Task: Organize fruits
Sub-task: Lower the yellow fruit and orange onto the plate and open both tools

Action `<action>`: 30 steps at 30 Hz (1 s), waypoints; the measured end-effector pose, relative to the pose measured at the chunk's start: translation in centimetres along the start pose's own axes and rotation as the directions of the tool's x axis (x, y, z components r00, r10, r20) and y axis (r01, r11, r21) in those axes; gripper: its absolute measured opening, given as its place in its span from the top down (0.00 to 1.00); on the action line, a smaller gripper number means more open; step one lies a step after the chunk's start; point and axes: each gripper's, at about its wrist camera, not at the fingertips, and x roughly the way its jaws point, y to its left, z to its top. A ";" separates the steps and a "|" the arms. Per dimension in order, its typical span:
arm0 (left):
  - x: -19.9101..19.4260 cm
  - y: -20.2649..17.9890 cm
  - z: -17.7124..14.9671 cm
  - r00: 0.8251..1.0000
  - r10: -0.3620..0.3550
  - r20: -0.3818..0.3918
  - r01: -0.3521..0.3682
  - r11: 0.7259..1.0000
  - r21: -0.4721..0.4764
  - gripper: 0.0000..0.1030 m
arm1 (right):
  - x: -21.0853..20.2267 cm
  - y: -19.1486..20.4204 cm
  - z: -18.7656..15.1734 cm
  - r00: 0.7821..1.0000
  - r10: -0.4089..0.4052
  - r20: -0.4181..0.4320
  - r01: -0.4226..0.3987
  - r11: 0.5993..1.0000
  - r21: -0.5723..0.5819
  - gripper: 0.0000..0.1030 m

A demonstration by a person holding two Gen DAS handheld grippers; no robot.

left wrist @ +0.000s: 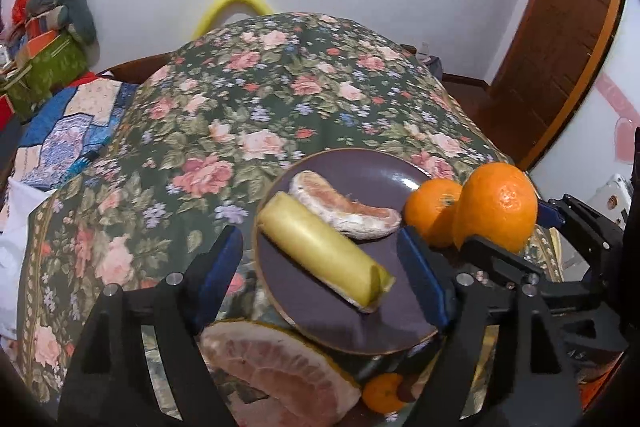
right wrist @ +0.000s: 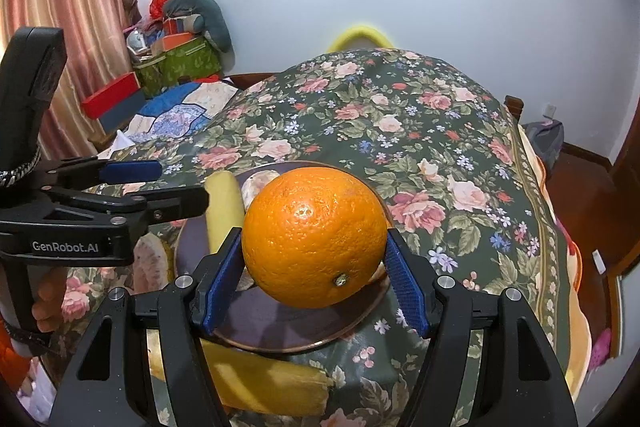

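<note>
Left gripper (left wrist: pixel 320 239): jaws spread wide over the plate, blue pads clear of the fruit, nothing pressed between them.
Right gripper (right wrist: pixel 316 267): closed on the large orange (right wrist: pixel 314 237), one blue pad against each side, fruit lifted above the plate.
Plate (left wrist: pixel 360 163): dark purple, thin brown rim, resting on the floral cloth (left wrist: pixel 240 87).
Yellow peel piece (left wrist: pixel 324 247): long, lying slantwise on the plate between the left pads, touching neither.
Peeled pomelo segment (left wrist: pixel 344 207): pale pink, curved, on the plate, just behind the yellow piece and touching it.
Second orange (left wrist: pixel 430 211): smaller, at the plate's right edge, partly hidden behind the large one; on the rim or just off it, hard to tell.
Pomelo half (left wrist: pixel 276 367): cut face up, pink flesh, on the cloth just in front of the plate.
Small tangerine (left wrist: pixel 384 393): beside the pomelo half, under the near rim, partly hidden by the gripper frame.
Banana (right wrist: pixel 268 383): seen from the right wrist, on the cloth in front of the plate.
Fingers (right wrist: pixel 48 303): person's, wrapped round the left gripper handle at the frame's left edge.
</note>
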 end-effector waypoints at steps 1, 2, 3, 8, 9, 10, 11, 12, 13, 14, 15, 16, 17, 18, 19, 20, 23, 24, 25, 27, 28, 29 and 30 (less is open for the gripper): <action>-0.2 0.4 -0.1 1.000 0.016 0.003 -0.016 1.000 -0.005 0.23 | 0.1 0.1 0.1 1.000 0.002 -0.001 -0.002 1.000 -0.003 0.37; -0.3 0.8 -0.2 1.000 0.029 0.006 -0.029 1.000 -0.011 0.23 | 0.3 0.2 0.3 1.000 0.004 -0.001 -0.004 1.000 -0.008 0.37; -0.5 1.3 -0.4 0.999 0.040 0.008 -0.039 0.999 -0.014 0.23 | 0.4 0.4 0.6 1.000 0.008 -0.001 -0.008 1.000 -0.013 0.37; -0.8 3.2 -0.8 0.994 0.106 0.024 -0.105 0.994 -0.025 0.23 | 1.9 0.5 2.4 1.000 0.023 -0.013 -0.023 0.999 -0.025 0.37; -0.8 3.8 -0.7 0.993 0.116 0.025 -0.115 0.993 -0.032 0.23 | 2.3 0.5 2.7 1.000 0.019 -0.018 -0.019 0.999 -0.031 0.37; -0.7 4.2 -0.7 0.992 0.122 0.024 -0.121 0.992 -0.039 0.23 | 2.7 0.5 3.1 1.000 0.014 -0.024 -0.014 0.999 -0.035 0.37; -0.7 4.6 -0.6 0.992 0.128 0.023 -0.127 0.991 -0.046 0.23 | 3.1 0.6 3.4 0.999 0.011 -0.032 -0.012 0.999 -0.041 0.37; -0.6 5.1 -0.5 0.991 0.136 0.021 -0.135 0.990 -0.053 0.23 | 3.4 0.5 3.6 0.999 0.011 -0.038 -0.013 0.999 -0.046 0.37; -0.4 5.4 -0.4 0.990 0.141 0.020 -0.140 0.988 -0.058 0.23 | 3.8 0.5 3.8 0.999 0.011 -0.046 -0.013 0.999 -0.048 0.37; -0.3 5.7 -0.4 0.989 0.144 0.019 -0.143 0.988 -0.065 0.23 | 4.2 0.5 4.1 0.998 0.010 -0.055 -0.012 0.999 -0.049 0.37; -0.1 6.1 -0.3 0.990 0.142 0.017 -0.140 0.987 -0.075 0.23 | 4.7 0.5 4.3 0.998 0.008 -0.065 -0.012 0.999 -0.052 0.37; 0.0 6.3 -0.3 0.990 0.138 0.015 -0.137 0.987 -0.082 0.23 | 5.1 0.5 4.5 0.997 0.007 -0.072 -0.011 0.998 -0.056 0.37; 0.2 6.5 -0.3 0.991 0.133 0.012 -0.132 0.987 -0.089 0.23 | 5.5 0.5 4.7 0.997 0.005 -0.083 -0.010 0.998 -0.060 0.37; 0.4 6.7 -0.3 0.992 0.129 0.010 -0.128 0.987 -0.093 0.23 | 6.1 0.6 4.9 0.995 0.002 -0.096 -0.008 0.998 -0.067 0.37; 0.6 6.8 -0.4 0.992 0.126 0.008 -0.125 0.988 -0.096 0.23 | 6.7 0.6 5.0 0.994 0.001 -0.111 -0.009 0.997 -0.072 0.37; 0.7 6.8 -0.4 0.992 0.124 0.007 -0.122 0.988 -0.096 0.23 | 7.1 0.6 5.1 0.993 0.004 -0.121 -0.013 0.997 -0.073 0.37; 1.2 6.8 -0.5 0.993 0.117 0.002 -0.116 0.989 -0.090 0.23 | 9.0 0.7 5.2 0.985 -0.002 -0.173 -0.013 0.996 -0.089 0.36; 1.3 6.7 -0.6 0.993 0.115 0.001 -0.115 0.990 -0.086 0.23 | 9.4 0.8 5.1 0.983 -0.008 -0.186 -0.010 0.996 -0.094 0.36; 1.4 6.6 -0.6 0.994 0.114 0.000 -0.113 0.990 -0.082 0.23 | 9.9 0.8 5.0 0.979 -0.012 -0.205 -0.009 0.995 -0.100 0.36; 1.4 6.3 -0.7 0.995 0.104 0.000 -0.104 0.992 -0.076 0.23 | 10.9 0.8 4.7 0.967 -0.011 -0.253 -0.014 0.995 -0.099 0.36; 1.4 6.3 -0.7 0.995 0.100 0.000 -0.099 0.992 -0.074 0.23 | 11.2 0.7 4.5 0.964 -0.012 -0.266 -0.014 0.995 -0.095 0.36; 1.3 6.1 -0.8 0.996 0.094 0.000 -0.094 0.993 -0.072 0.23 | 11.1 0.5 4.3 0.966 -0.014 -0.257 -0.007 0.997 -0.082 0.36; 1.2 6.0 -0.8 0.996 0.091 0.001 -0.091 0.993 -0.070 0.23 | 11.0 0.4 4.3 0.967 -0.013 -0.254 -0.004 0.998 -0.069 0.36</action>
